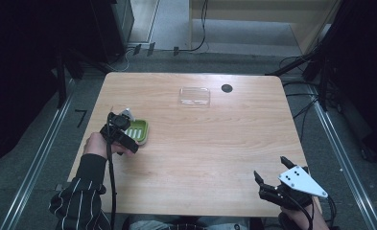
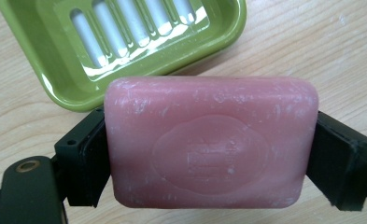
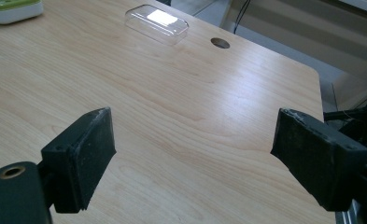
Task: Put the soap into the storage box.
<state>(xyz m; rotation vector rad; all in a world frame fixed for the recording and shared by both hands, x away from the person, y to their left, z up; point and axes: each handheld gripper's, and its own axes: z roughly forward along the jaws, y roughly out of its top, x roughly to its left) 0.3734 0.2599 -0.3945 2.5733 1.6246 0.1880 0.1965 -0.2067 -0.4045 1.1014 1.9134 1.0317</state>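
My left gripper has its fingers clamped on the short ends of a pink rectangular soap bar, held just in front of the green plastic soap dish with a white slatted insert, which stands near the left edge of the pale wooden tabletop. I judge the step in hand to be carrying the bar to the dish. The next move calls for advancing over the insert, then lowering and releasing. My right gripper idles at the near right corner, fingers wide apart. A clear plastic lid lies farther back.
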